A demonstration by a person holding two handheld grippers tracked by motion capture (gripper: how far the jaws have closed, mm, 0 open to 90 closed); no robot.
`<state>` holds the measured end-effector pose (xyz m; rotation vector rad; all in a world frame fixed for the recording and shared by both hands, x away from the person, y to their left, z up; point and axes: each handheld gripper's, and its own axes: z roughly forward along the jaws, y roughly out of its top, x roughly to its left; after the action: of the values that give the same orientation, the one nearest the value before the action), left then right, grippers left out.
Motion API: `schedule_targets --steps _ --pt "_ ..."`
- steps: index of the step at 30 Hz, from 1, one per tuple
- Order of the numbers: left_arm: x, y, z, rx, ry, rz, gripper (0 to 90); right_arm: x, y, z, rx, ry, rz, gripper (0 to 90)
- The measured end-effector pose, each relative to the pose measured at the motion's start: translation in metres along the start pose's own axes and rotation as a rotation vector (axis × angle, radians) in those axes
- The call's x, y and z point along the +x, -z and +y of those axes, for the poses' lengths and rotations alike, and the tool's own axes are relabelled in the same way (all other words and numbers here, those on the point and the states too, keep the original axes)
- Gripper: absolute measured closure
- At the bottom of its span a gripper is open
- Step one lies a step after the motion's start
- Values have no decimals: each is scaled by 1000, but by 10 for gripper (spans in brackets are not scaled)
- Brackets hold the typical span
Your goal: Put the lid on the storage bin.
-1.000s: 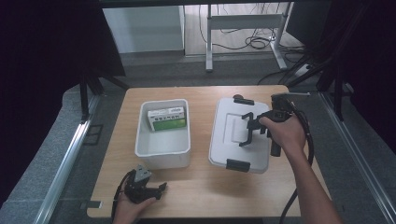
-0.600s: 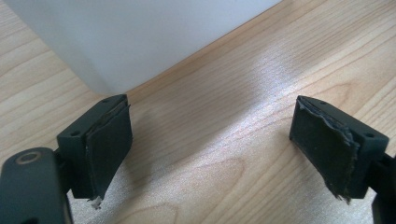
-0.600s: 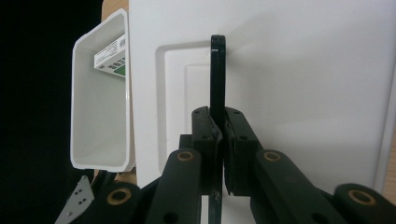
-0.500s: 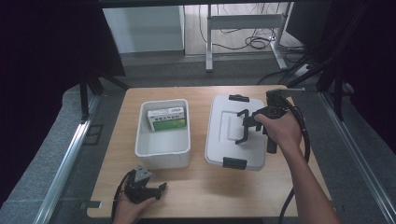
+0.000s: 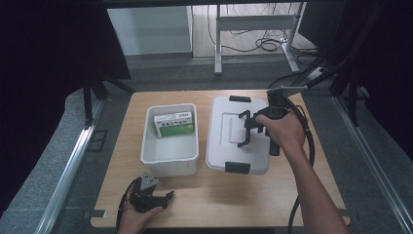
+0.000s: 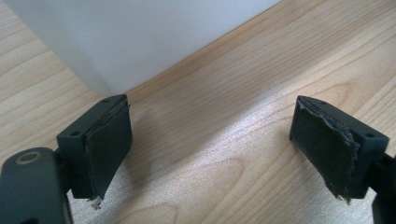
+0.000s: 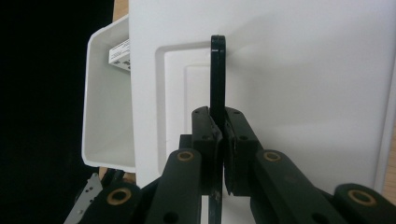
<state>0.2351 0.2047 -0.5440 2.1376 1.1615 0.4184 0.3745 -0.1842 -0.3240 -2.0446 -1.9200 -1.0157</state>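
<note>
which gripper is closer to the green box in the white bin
The left gripper, though not by much: it rests on the table just below the bin holding the green box. The right gripper is clamped on the lid handle beside it.

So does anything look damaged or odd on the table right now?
Yes: the left claw has frayed, peeling pads, torn along the edges. The lid hangs from its handle, pinched by the right claw.

The white lid [image 5: 229, 136] lies just beside the open bin [image 5: 170, 158], leaving bare table [image 5: 214, 195] nearer the person.
</note>
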Motion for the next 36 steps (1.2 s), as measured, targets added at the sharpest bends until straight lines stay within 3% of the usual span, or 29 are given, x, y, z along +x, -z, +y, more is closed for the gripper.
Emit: schedule_targets --steps 10,36 --pt "0 0 0 0 -1 -2 129 18 -8 5 20 24 -8 843" --pt "0 0 0 -2 -3 -1 129 51 -22 10 63 55 48 843"
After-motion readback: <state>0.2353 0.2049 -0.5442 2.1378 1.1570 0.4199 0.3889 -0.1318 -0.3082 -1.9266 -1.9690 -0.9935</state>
